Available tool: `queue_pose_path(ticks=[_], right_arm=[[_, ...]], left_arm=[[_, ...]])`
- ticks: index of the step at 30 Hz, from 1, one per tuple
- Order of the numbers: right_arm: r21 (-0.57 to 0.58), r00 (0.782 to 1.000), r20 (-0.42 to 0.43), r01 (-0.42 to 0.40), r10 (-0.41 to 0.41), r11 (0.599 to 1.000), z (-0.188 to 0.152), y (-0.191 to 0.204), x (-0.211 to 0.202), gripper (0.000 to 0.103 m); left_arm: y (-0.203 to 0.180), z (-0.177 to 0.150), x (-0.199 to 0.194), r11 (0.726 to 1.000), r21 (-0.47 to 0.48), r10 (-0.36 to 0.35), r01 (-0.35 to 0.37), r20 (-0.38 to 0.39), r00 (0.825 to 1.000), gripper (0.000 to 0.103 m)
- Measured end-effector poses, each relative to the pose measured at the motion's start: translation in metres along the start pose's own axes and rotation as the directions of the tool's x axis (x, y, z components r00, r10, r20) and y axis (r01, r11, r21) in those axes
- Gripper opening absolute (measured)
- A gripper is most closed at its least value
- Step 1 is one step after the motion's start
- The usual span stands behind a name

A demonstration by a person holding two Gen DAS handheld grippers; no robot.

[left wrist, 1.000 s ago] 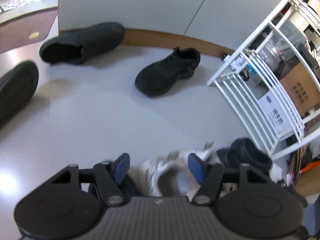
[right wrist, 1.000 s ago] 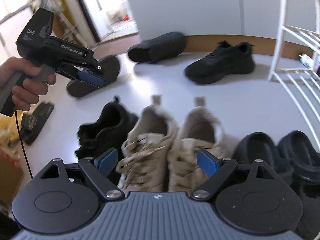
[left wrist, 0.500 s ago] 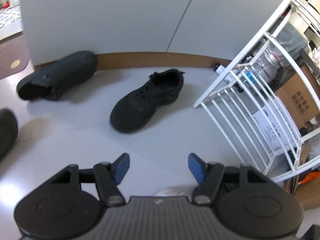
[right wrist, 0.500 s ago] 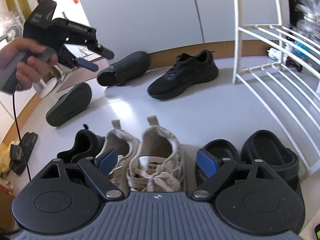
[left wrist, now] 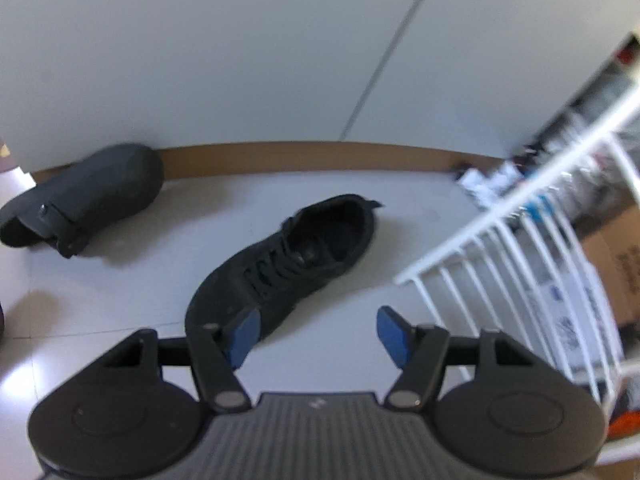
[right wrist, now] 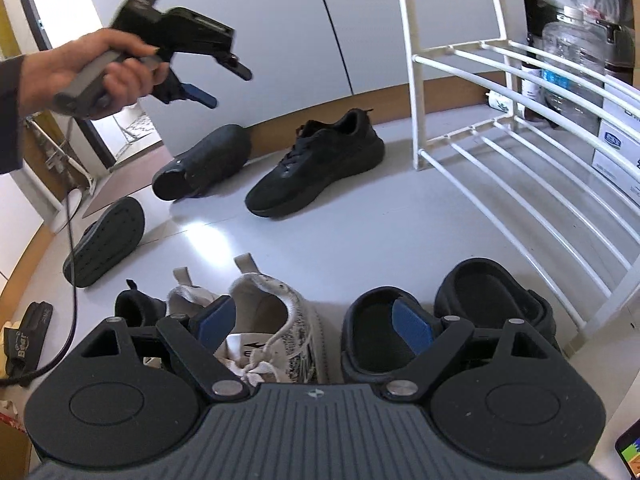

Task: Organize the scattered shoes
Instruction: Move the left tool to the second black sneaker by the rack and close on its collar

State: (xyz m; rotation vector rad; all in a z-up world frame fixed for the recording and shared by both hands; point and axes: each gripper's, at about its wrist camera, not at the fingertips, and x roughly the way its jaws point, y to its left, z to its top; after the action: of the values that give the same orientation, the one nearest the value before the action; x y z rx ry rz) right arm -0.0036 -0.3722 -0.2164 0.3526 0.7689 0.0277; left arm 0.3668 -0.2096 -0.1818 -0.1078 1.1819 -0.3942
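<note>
Carried away from the beige sneakers [right wrist: 276, 320], the left claw [left wrist: 318, 334] is now tilted downward above the black lace-up sneaker [left wrist: 280, 264] near the floor's wall edge, jaws closing on nothing. Spread and empty, the right claw [right wrist: 316, 326] is held over the lined-up shoes.

black strap item [right wrist: 30, 334], floor at left edge of right wrist view: word reads "Bear"
beige sneaker [right wrist: 276, 328], insole: dark logo mark, letters not legible
white cartons [right wrist: 616, 148] behind the rack: blue square logo plus printed lines, too small to read
water bottle [right wrist: 572, 64] on rack side: blue label, text unreadable
cardboard box [left wrist: 618, 276], left wrist view: dark print, blurred, unreadable
left gripper [right wrist: 226, 80] body top: pale marking, blurred, can't read
</note>
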Motion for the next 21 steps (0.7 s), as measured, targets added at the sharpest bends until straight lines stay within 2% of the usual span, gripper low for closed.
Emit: queue_pose_path(ticks=[3,10,14,17,21], right_arm=[[0.0,1.0,0.012,0.017,-0.017,1.0,0.0,-0.004,-0.001,0.089],[0.023,0.997,0.016,0.071,-0.071,0.997,0.0,-0.021,-0.001,0.087],[0.049,0.995,-0.007,0.095,-0.095,0.994,-0.001,-0.034,0.001,0.079],[0.057,0.994,-0.01,0.105,-0.105,0.993,-0.002,-0.04,0.001,0.077],[0.071,0.991,-0.023,0.135,-0.133,0.988,-0.005,-0.051,0.002,0.075]], left_arm=[[0.006,0.009,0.029,0.995,-0.1,-0.028,0.025,-0.027,0.999,0.053],[0.011,0.021,0.065,0.984,-0.18,0.0,-0.008,-0.045,0.999,0.04],[0.017,0.024,0.093,0.982,-0.188,0.005,-0.018,-0.073,0.997,0.036],[0.02,0.026,0.111,0.984,-0.174,0.038,-0.049,-0.069,0.997,0.036],[0.029,0.023,0.131,0.975,-0.219,0.024,-0.035,-0.052,0.998,0.031]])
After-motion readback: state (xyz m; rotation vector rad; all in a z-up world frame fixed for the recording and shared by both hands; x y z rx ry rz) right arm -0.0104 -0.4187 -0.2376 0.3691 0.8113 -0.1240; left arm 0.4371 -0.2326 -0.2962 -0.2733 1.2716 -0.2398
